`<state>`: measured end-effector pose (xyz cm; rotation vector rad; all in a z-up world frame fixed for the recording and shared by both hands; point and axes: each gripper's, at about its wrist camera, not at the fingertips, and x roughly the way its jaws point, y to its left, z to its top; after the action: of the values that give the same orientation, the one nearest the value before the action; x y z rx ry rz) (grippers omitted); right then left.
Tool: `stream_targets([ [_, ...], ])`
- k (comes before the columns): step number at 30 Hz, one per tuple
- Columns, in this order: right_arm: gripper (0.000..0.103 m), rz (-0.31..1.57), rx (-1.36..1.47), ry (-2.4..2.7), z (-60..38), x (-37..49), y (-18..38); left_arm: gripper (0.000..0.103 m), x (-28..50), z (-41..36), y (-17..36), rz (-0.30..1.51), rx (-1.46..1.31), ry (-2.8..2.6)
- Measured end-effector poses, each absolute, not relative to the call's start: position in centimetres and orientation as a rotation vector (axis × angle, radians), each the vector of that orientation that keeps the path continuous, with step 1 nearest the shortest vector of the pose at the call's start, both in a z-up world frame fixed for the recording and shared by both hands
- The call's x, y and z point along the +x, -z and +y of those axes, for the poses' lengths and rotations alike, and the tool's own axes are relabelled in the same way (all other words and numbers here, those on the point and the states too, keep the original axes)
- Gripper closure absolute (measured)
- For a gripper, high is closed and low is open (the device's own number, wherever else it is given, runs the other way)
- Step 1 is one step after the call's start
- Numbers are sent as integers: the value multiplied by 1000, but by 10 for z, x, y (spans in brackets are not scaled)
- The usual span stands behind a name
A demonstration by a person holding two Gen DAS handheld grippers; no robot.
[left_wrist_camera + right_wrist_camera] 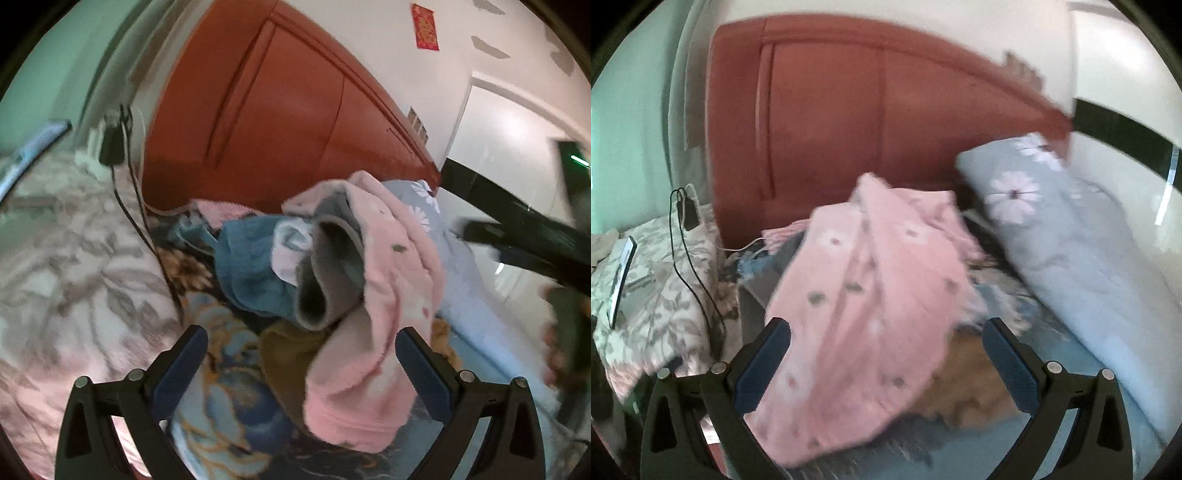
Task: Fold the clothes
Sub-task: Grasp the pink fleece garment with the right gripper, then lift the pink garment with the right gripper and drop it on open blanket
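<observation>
Left wrist view: the left gripper (301, 345) has its jaws spread wide and isn't gripping anything. The pink fleece garment (373, 332) with the grey lining sits crumpled right ahead of it, spilling down between the two fingers but closer to the right-hand one. Can't tell if the fabric actually touches that pad, it's pretty blurry. Just behind and left of the pink piece there's a blue garment (251, 269), all on a floral blanket (225, 398). A black cable (125, 206) runs down a leaf-print pillow (74, 266) off to the left, with the red headboard (266, 110) beyond.

Right wrist view, same deal: the right gripper (886, 338) is wide open and empty. The pink fleece garment (864, 314) fills the gap ahead of the fingers, lying on the bed. A blue-grey daisy-print pillow (1071, 251) is ahead to the right, and a phone (622, 273) rests on the leaf-print pillow far left.
</observation>
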<state>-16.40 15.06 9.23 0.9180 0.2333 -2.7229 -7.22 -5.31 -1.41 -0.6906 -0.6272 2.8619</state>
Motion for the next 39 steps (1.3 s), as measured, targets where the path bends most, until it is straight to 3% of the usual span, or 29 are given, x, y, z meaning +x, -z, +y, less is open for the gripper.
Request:
stream_targets([
  [4,0,254,1012,2643,110,-209,-73,0,-75,-47,15,-617,-710,-2830],
  [7,0,386,1014,2679,85,-227,-64,0,-72,-45,13,-606,-694,-2826],
  [14,3,505,878,2852,70,-277,-103,0,-70,-50,14,-667,-688,-2810],
  [19,44,496,1098,2810,66,-327,-84,0,-75,-52,20,-722,-723,-2779],
  [20,48,499,1128,2798,65,-332,-78,0,-76,-53,21,-731,-729,-2772],
  [22,72,515,1158,2799,62,-334,-70,0,-75,-53,20,-732,-729,-2772],
  [24,89,498,1172,2833,67,-334,-72,0,-74,-55,19,-733,-720,-2776],
  [31,98,405,1050,3057,125,-303,-147,0,-71,-57,18,-751,-707,-2768],
  [39,98,239,939,3330,239,-221,-232,0,-68,-33,12,-628,-719,-2740],
])
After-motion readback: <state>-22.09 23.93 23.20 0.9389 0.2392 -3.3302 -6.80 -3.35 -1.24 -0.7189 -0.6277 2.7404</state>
